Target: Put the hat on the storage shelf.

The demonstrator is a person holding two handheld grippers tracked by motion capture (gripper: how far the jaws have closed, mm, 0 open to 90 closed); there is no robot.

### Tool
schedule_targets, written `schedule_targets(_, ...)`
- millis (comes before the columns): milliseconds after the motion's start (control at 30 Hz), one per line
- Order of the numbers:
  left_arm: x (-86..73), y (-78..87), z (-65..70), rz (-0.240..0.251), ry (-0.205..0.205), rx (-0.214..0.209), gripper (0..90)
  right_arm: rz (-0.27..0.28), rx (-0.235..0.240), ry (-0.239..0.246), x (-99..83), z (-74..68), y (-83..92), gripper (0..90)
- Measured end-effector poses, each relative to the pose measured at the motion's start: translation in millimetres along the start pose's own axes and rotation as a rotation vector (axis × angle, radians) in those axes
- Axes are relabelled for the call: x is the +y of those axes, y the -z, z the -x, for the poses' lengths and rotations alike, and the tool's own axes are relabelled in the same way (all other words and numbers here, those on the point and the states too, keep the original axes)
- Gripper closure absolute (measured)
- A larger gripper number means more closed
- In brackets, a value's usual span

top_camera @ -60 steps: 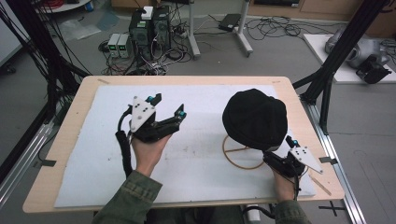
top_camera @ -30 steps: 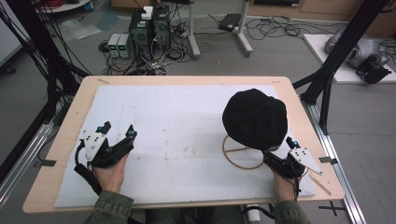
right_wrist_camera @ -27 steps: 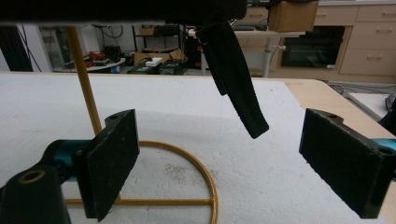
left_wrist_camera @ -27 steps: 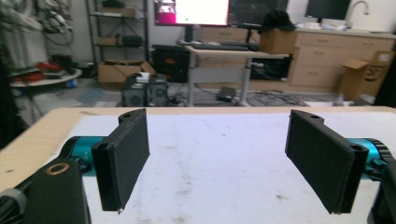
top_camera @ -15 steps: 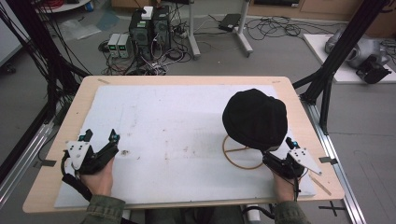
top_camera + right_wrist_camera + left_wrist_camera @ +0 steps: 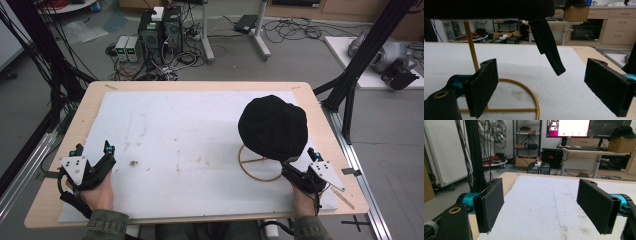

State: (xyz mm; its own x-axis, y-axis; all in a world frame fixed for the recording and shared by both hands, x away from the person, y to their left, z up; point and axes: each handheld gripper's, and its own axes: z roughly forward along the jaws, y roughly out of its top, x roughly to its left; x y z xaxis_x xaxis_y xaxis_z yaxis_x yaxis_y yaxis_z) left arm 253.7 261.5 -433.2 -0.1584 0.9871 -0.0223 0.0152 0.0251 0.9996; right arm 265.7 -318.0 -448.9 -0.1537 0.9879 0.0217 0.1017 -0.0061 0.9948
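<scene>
1. Wooden table (image 6: 200, 86) w/ white foam sheet (image 6: 190, 145) covering most of the top; sheet is scuffed, dark speck cluster at front-left of centre. No print or label legible on either.
2. Black hat (image 6: 272, 127) at right side of sheet, sitting on top of gold wire stand (image 6: 257, 167); the stand's ring base lies flat on the foam under and in front of the hat. In right gripper view the hat brim runs across the top edge, black strap (image 6: 547, 45) hangs down from it, gold upright rod (image 6: 471, 45) rises at left, ring base (image 6: 534, 100) curves below. No brand tag readable on hat.
3. Left gripper (image 6: 91, 150) at front-left corner of sheet, held in left hand (image 6: 100, 192), well apart from hat. Jaws spread wide, nothing between them; left gripper view (image 6: 540, 205) shows bare foam between the two black pads. Grey plate on top, no readable marking.
4. Right gripper (image 6: 299, 162) at front-right, held in right hand (image 6: 302, 200), just beside the stand's ring and right under the hat's front edge. Jaws wide apart, holding nothing; right gripper view (image 6: 541, 92) has strap tip hanging above and between the pads, not touching.
5. Monitor (image 6: 567, 127) in backgrnd of left gripper view: screen lit, text too small to read.
</scene>
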Motion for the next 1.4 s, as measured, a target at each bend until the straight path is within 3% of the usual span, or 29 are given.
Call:
schedule_targets(500, -1.9, 2.3, 0.7, -0.007, -0.003, -0.030, 22.1, -0.003, 0.015, -0.011, -0.5, 2.0, -1.1, 11.3)
schedule_targets(1400, -3.0, 2.0, 1.6, -0.016, 0.005, -0.045, 22.3, 0.002, 0.016, -0.018, 1.3, 3.3, 0.7, 11.3)
